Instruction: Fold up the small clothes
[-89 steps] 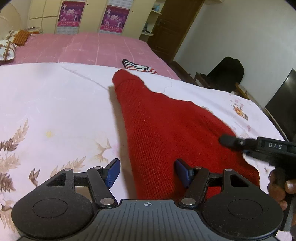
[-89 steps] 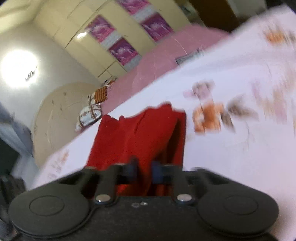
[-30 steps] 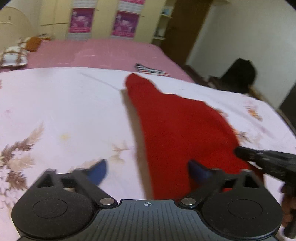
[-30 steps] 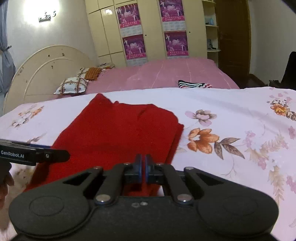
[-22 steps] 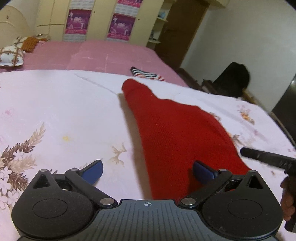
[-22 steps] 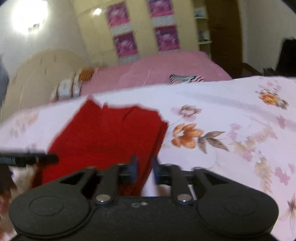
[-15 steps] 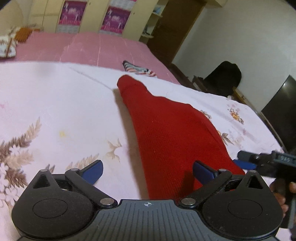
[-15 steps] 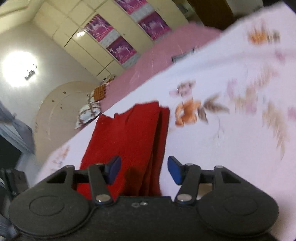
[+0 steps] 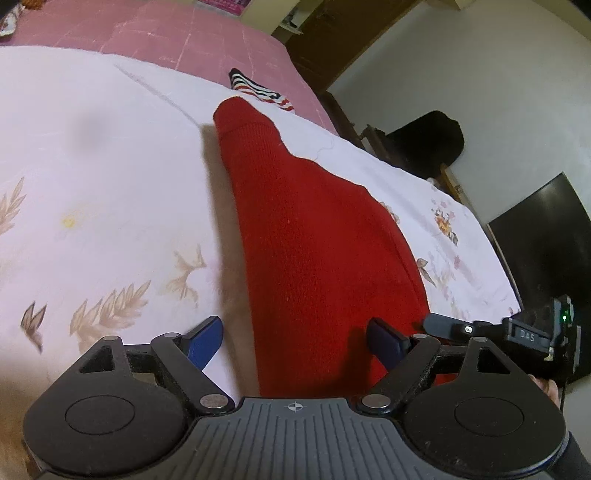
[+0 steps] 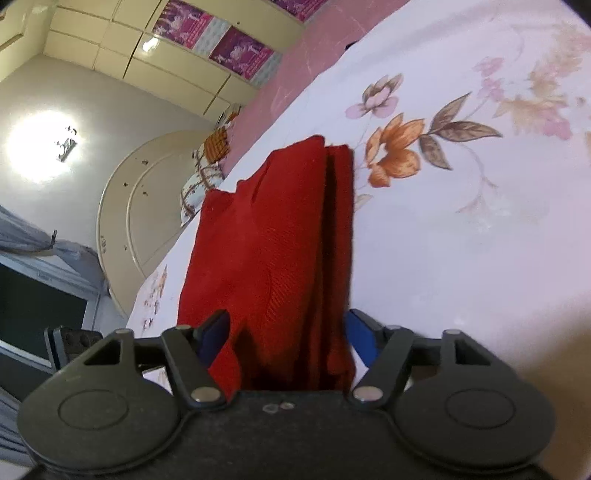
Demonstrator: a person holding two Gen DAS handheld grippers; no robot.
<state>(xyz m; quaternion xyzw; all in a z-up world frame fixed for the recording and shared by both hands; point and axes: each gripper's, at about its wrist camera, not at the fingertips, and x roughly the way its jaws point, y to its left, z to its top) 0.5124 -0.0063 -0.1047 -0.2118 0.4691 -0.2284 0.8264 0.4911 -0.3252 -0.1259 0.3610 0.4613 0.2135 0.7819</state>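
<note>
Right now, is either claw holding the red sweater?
No. The red sweater lies on the bed, its near edge between both claws. The left claw is closing, the right claw opening; neither pinches it.

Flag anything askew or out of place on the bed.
The red knit garment isn't squared: in the right wrist view its folded layers gape apart along one edge. A striped cloth lies loose beyond it.

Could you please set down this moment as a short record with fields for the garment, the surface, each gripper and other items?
garment: red knitted sweater, folded lengthwise, lying flat
surface: white floral bedsheet
left gripper: jaws closing, near edge of the sweater between them, pads not yet pressing
right gripper: jaws opening, sweater's layered end between them, unpressed
other items: striped cloth beyond the sweater; pink bedcover behind
</note>
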